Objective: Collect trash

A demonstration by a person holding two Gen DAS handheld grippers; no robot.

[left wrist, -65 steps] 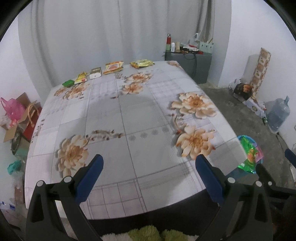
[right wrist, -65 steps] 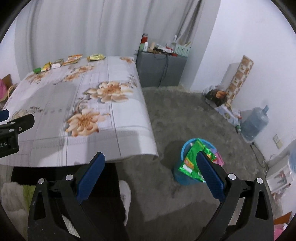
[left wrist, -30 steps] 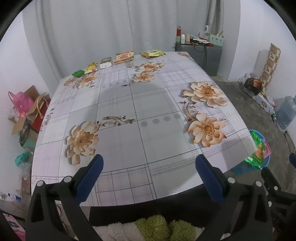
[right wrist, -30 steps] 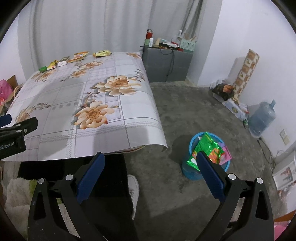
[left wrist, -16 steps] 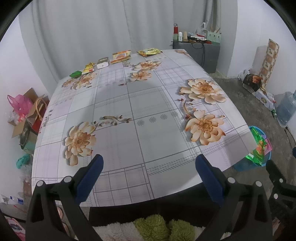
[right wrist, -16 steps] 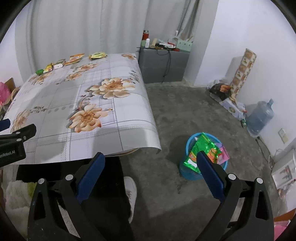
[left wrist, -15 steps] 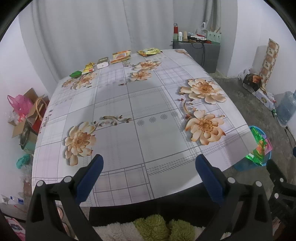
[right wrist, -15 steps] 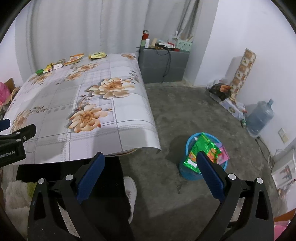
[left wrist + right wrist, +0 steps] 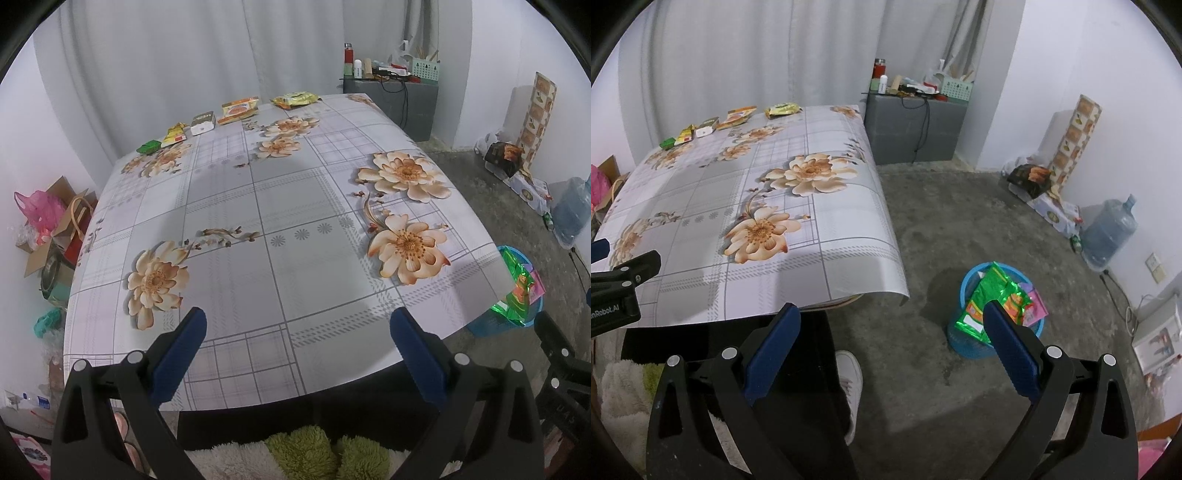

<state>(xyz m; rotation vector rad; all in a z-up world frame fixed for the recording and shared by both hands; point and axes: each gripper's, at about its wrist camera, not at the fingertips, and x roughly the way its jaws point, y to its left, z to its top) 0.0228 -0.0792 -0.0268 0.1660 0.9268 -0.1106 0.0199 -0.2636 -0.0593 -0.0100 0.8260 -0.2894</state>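
Several wrappers lie in a row along the far edge of the flowered table [image 9: 295, 206]: a green packet [image 9: 147, 147], a yellow-red packet [image 9: 175, 133], a white box [image 9: 202, 122], an orange packet [image 9: 238, 109] and a yellow-green bag [image 9: 295, 99]. The same row shows in the right wrist view, with the yellow-green bag [image 9: 783, 109] at its right end. My left gripper [image 9: 297, 343] hangs open over the near table edge, empty. My right gripper [image 9: 892, 334] is open and empty above the floor, left of a blue bin [image 9: 993, 343] stuffed with green wrappers [image 9: 991, 299].
A grey cabinet [image 9: 916, 127] with bottles stands behind the table. A water jug [image 9: 1108, 234] and boxes [image 9: 1049, 206] line the right wall. Cardboard boxes and a pink bag [image 9: 38, 210] sit left of the table. A person's white shoe [image 9: 849, 373] is on the floor.
Both cameras have shifted slightly; the table and the bin sit a little differently in the frames. Both grippers stay open and empty.
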